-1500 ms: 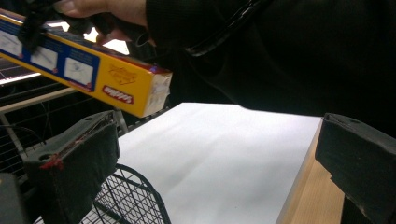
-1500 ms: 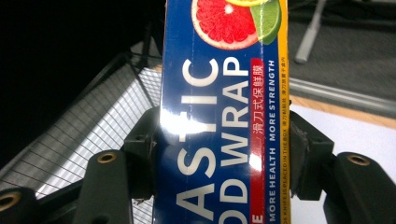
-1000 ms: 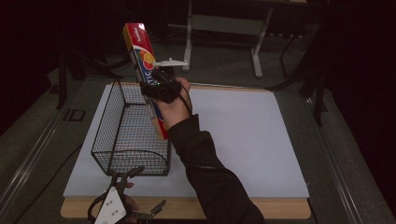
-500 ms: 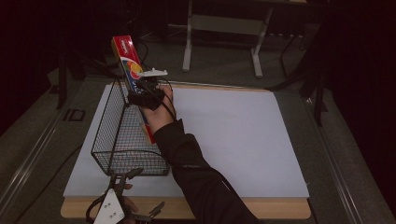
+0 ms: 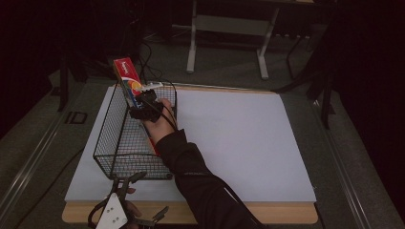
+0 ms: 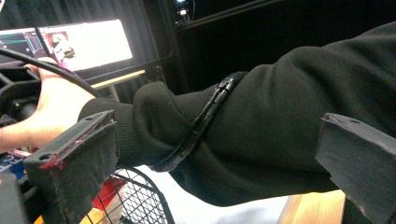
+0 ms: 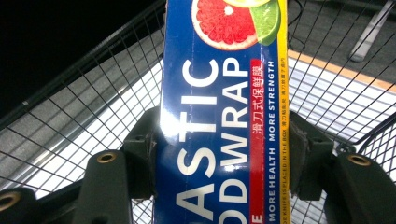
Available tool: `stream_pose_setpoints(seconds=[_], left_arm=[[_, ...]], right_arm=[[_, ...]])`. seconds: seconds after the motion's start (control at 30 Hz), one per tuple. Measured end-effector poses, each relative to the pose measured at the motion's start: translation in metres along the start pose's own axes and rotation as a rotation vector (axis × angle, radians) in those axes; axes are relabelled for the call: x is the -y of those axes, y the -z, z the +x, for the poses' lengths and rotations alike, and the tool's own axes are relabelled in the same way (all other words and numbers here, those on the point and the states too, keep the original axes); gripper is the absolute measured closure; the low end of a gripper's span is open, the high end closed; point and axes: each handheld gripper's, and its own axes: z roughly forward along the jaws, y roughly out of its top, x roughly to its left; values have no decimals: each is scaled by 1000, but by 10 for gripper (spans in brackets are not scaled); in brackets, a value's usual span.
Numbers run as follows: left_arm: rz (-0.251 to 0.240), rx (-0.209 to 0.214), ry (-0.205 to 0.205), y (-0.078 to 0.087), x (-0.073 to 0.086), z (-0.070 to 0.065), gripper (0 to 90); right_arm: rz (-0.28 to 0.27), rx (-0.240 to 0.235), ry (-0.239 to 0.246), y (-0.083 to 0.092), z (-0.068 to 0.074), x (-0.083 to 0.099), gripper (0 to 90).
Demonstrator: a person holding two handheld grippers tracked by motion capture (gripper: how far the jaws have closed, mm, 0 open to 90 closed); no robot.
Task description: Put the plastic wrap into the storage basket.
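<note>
My right gripper [image 5: 138,98] is shut on a long blue and red plastic wrap box [image 5: 128,78], holding it tilted over the black wire basket [image 5: 112,143]; the box's lower end reaches down inside the basket. In the right gripper view the jaws clamp both long sides of the plastic wrap box [image 7: 224,116], with the basket's mesh [image 7: 84,116] behind. My left gripper [image 5: 138,195] rests at the table's near edge, just in front of the basket, jaws wide apart. In the left gripper view its pads [image 6: 74,163] stand open with nothing held; the person's black sleeve [image 6: 261,135] crosses behind them.
A white sheet [image 5: 239,143] covers the wooden table [image 5: 286,213]; the basket stands on its left part. Behind the table stand a grey metal frame [image 5: 229,28] and dark floor with cables. A lit screen [image 6: 84,44] glows at the far left of the left gripper view.
My right gripper has carried the box down and toward the left, lowering it into the basket. The left gripper has stayed where it was.
</note>
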Motion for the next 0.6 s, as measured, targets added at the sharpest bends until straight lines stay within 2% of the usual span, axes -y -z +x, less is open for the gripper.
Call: stream_pose_setpoints(seconds=[0.23, 0.43, 0.5, 0.6], left_arm=[[-2, -1, -3, 1, 0, 0, 2], [2, 0, -2, 0, 0, 0, 2], [3, 0, -4, 0, 0, 0, 2], [2, 0, -6, 0, 0, -1, 2]], right_arm=[[44, 21, -3, -8, -1, 8, 394], [73, 21, 29, -9, 3, 11, 395], [86, 33, 18, -10, 3, 12, 395], [109, 26, 21, -13, 2, 15, 395]])
